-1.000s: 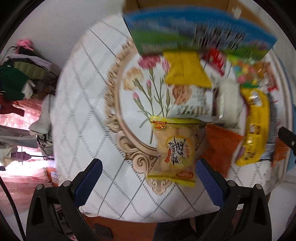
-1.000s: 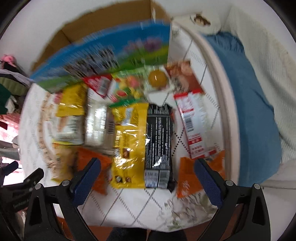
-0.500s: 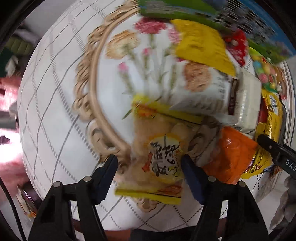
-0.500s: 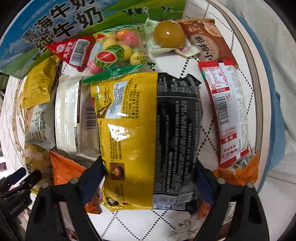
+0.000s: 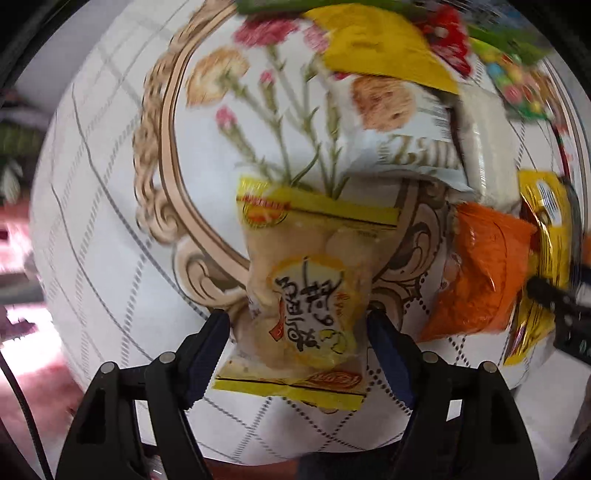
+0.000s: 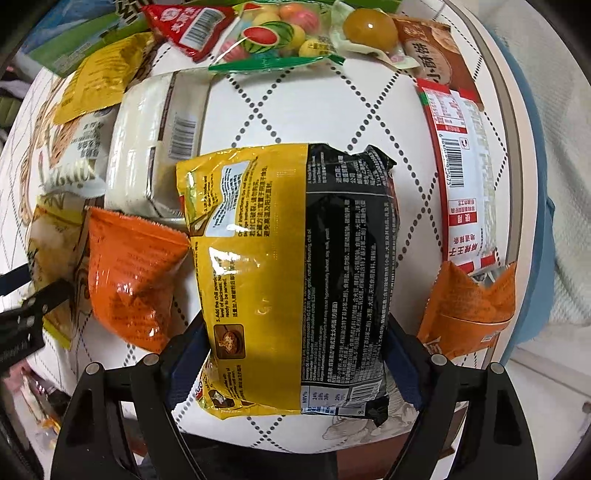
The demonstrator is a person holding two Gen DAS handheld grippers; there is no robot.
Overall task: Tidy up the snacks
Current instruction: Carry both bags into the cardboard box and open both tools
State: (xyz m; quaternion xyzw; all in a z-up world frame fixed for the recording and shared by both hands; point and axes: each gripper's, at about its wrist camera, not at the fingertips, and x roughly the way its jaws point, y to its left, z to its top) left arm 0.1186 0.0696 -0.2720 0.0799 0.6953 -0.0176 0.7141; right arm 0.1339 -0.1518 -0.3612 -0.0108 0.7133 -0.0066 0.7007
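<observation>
My left gripper is shut on a clear-and-yellow snack bag near the front edge of the round table. Its fingers press the bag's sides in. My right gripper is shut on a yellow-and-black noodle packet that lies lengthwise between its fingers. An orange bag lies just left of that packet; it also shows in the left wrist view.
Several more snacks lie behind: a white packet, a white cookie bag, a yellow bag, fruit candies, a red-and-white packet, another orange bag. The table rim runs at the right, with blue cloth beyond.
Both grippers moved forward onto their bags and closed: the left around the clear-and-yellow snack bag, the right around the noodle packet. The noodle packet has shifted toward me.
</observation>
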